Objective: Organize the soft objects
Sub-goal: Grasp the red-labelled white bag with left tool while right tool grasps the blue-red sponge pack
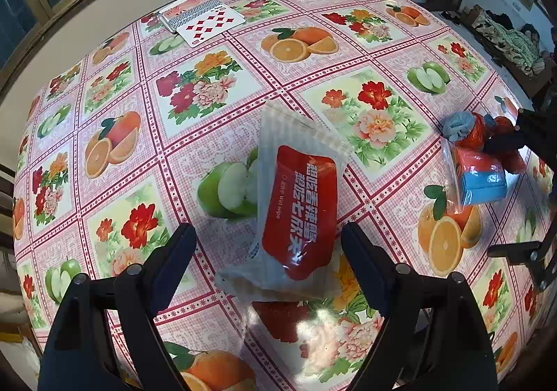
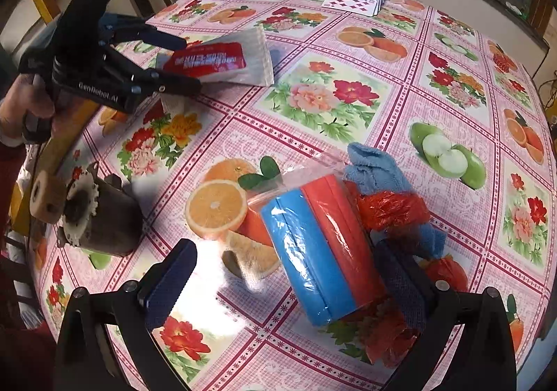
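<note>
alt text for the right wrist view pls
The open right gripper straddles a bagged blue and red sponge pack on a fruit-print tablecloth, a blue cloth and red plastic bag behind. Far left, the left gripper straddles a wet-wipe packet.

red wet-wipe packet (image 1: pixel 299 213) perhaps lifted, bagged sponges (image 2: pixel 323 252), blue cloth (image 2: pixel 376 168)

Playing cards (image 1: pixel 205 20) lie fanned on the fruit-print tablecloth (image 1: pixel 209 133); a dark, perhaps metal, cylinder (image 2: pixel 104 220) stands nearby.
</note>
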`<action>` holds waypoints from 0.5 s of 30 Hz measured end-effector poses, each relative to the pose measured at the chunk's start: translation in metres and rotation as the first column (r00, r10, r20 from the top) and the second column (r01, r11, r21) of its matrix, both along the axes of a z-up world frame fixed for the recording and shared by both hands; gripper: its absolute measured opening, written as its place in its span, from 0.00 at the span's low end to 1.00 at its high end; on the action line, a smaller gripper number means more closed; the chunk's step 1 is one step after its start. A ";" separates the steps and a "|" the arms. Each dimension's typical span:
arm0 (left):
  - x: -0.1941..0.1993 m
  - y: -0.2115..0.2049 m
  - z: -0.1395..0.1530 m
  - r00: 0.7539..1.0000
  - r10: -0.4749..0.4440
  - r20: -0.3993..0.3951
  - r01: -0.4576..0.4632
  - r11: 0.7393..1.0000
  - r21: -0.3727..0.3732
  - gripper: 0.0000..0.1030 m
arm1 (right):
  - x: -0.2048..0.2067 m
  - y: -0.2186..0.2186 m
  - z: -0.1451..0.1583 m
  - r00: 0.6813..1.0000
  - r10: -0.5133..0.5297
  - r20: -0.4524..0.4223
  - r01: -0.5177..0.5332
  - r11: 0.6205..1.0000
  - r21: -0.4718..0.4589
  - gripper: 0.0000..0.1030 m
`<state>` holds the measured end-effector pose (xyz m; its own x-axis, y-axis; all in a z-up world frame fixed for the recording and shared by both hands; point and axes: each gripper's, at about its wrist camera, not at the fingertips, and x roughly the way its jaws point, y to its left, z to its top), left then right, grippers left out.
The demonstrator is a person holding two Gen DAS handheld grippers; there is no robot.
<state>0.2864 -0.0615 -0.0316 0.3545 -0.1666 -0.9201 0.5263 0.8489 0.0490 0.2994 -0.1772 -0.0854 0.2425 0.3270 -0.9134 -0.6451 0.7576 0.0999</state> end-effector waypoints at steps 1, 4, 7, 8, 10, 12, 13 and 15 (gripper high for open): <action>0.002 -0.001 -0.001 1.000 0.004 -0.004 -0.004 1.000 -0.003 0.83 | 0.000 0.000 -0.004 1.000 0.005 -0.005 -0.005 1.000 -0.012 1.00; 0.008 -0.006 -0.011 1.000 0.017 -0.019 -0.017 1.000 0.013 0.83 | 0.001 0.005 -0.014 1.000 0.004 0.003 -0.003 0.998 -0.068 1.00; 0.007 -0.010 -0.018 0.999 0.030 -0.028 -0.030 0.999 0.014 0.83 | -0.002 0.008 -0.015 1.000 0.005 0.013 -0.004 0.997 -0.076 0.99; 0.006 -0.010 -0.018 0.999 0.037 -0.030 -0.037 0.999 -0.003 0.83 | -0.003 0.006 -0.014 1.000 -0.012 0.016 0.013 0.998 -0.065 0.96; 0.006 -0.005 -0.019 0.996 0.065 -0.066 -0.068 0.997 -0.041 0.73 | -0.006 0.004 -0.012 0.999 -0.037 0.031 0.039 0.997 -0.064 0.90; 0.005 0.000 -0.015 0.992 0.110 -0.056 -0.112 0.992 -0.049 0.58 | -0.008 -0.001 -0.009 0.998 -0.060 0.036 0.063 0.996 -0.063 0.82; 0.004 0.002 -0.015 0.990 0.128 -0.066 -0.132 0.990 -0.055 0.55 | -0.010 -0.001 -0.009 0.998 -0.056 0.037 0.059 0.996 -0.066 0.81; 0.002 0.005 -0.015 0.986 0.156 -0.064 -0.160 0.986 -0.054 0.49 | -0.014 0.000 -0.007 0.998 -0.049 0.046 0.053 0.996 -0.073 0.74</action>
